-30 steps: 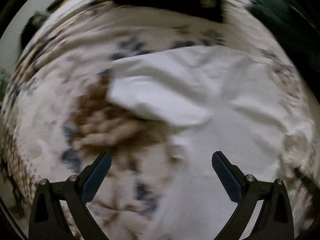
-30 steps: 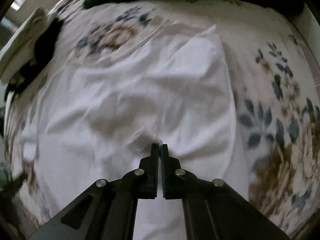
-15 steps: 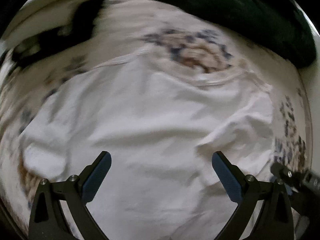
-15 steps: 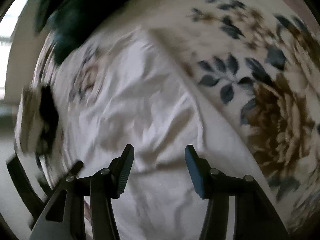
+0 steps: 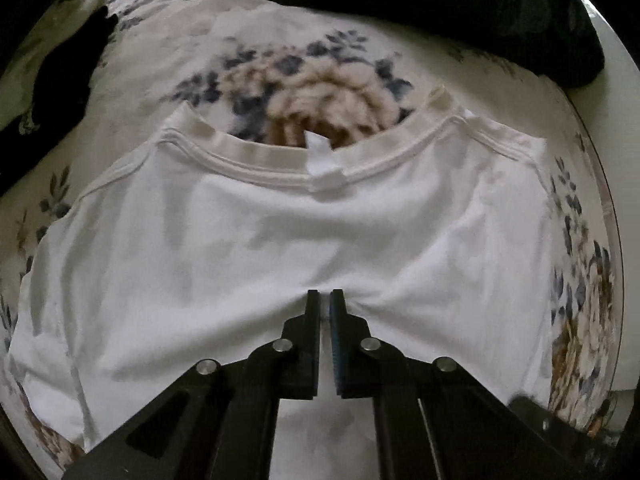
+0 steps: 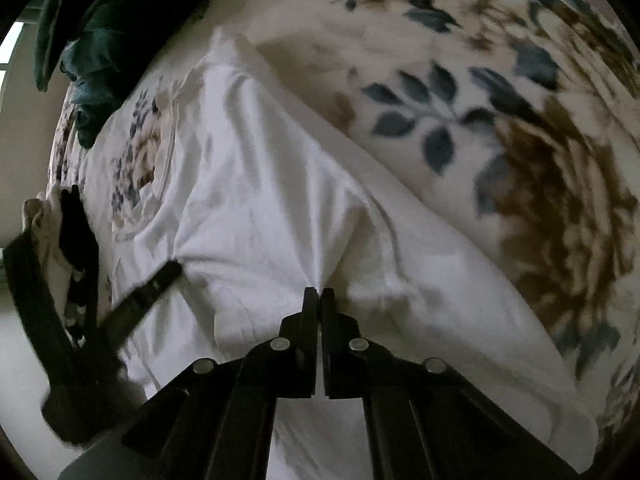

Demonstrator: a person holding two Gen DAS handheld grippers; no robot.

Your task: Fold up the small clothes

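My left tongs [image 5: 325,294] are pinched together on the one white T-shirt [image 5: 280,240], just below its collar; a second ago they stood wide apart. My right tongs [image 6: 319,293] clamp a fold of the same shirt. Beyond lie one floral blanket [image 6: 500,120] and what seems one dark green garment [image 5: 480,8], blurred.

Place: we take this for a home bedroom.
Surface: we see a soft floral blanket [image 5: 320,80], brown blooms and blue leaves, spread like bedding.
Clothing: a white T-shirt [image 5: 280,248] lies flat on it; a dark green garment [image 5: 460,8] is heaped at 12 o'clock.
Wall: plain and pale at 9 o'clock in the right wrist view.
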